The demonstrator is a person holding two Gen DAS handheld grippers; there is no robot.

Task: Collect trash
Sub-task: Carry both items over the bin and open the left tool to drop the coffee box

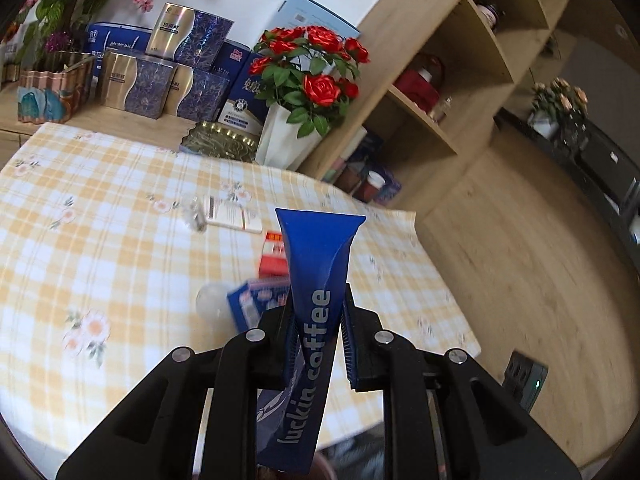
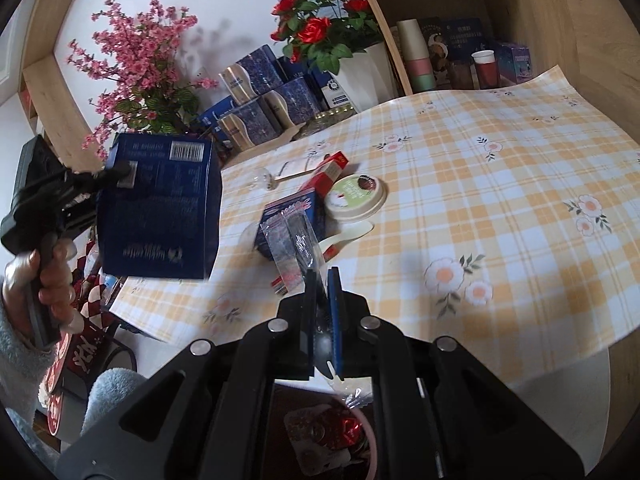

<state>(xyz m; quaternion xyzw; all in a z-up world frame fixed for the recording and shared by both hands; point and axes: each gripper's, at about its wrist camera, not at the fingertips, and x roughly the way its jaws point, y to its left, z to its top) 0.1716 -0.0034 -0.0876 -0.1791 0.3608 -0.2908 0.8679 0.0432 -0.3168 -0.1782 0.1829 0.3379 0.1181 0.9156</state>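
My left gripper is shut on a blue "luckin coffee" paper bag and holds it above the table; the same bag shows at the left of the right wrist view. My right gripper is shut on a clear plastic wrapper, held over the table's near edge. On the checked tablecloth lie a small blue box, a red box, a round white lid, a plastic spoon and a clear bulb. Below my right gripper is a pink bin with trash inside.
Red roses in a white vase and stacked blue and gold boxes stand at the table's back. Pink blossoms stand at the back left. Wooden shelves with cups are to the right. A power strip lies on the floor.
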